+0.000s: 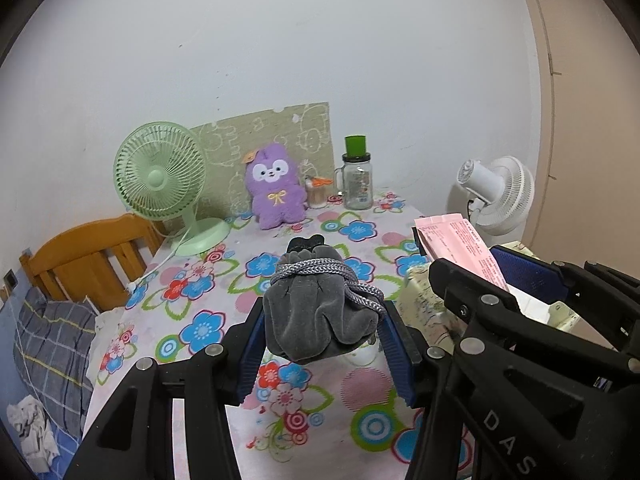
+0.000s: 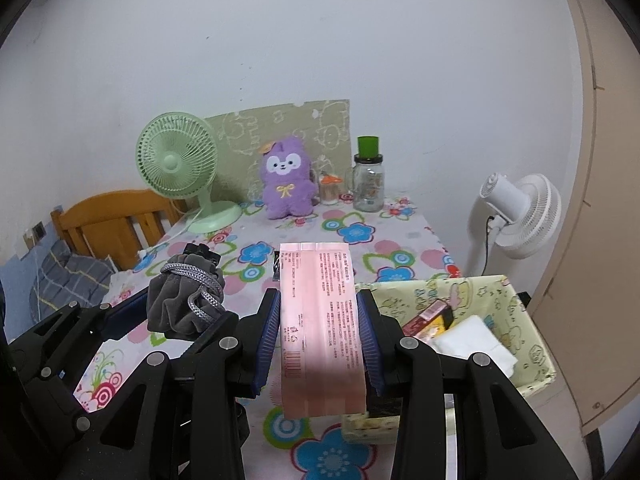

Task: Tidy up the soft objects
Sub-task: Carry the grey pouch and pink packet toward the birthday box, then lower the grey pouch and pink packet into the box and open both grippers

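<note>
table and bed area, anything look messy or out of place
One thing stands out: crumpled white tissue or cloth lies loose on the blue bedding beside the plaid pillow. On the table, the green fan, purple plush and glass jar stand upright and undamaged.

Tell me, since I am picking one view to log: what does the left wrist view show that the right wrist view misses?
Only left: a crumpled white cloth on the blue bedding. Only right: the inside of the yellow patterned fabric basket, holding a folded white cloth. Both: the left tool gripping the grey velvet drawstring pouch, the right tool gripping the pink printed packet, and the purple plush toy.
</note>
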A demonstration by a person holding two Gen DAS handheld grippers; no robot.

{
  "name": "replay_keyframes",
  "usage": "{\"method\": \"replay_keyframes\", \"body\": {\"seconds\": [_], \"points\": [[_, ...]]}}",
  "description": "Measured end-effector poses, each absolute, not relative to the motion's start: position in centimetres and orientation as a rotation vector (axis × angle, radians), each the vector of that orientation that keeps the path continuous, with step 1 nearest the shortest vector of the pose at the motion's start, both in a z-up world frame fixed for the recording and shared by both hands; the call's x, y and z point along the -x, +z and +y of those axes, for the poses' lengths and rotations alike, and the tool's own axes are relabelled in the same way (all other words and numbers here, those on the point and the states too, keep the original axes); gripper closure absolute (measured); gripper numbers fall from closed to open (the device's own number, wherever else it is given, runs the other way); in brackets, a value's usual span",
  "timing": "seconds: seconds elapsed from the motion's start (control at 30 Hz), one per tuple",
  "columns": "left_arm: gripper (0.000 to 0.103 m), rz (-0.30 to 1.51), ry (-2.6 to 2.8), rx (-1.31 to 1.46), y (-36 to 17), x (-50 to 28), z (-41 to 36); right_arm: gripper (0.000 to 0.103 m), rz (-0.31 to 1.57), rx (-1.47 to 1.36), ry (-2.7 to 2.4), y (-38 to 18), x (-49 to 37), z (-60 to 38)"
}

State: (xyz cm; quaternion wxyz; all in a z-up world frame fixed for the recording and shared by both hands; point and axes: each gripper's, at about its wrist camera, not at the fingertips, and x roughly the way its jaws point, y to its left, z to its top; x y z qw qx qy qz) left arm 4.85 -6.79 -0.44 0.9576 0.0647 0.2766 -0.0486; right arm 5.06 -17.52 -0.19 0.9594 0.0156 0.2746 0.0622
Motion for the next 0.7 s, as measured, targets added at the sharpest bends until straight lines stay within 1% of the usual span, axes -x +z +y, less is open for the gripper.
{"method": "replay_keyframes", "body": {"seconds": [0.7], "points": [[0.047, 0.57, -0.168, -0.177, -0.3, -6.0, -14.0, 0.061, 0.568, -0.081, 0.064, -0.6, -6.1, -25.1]]}}
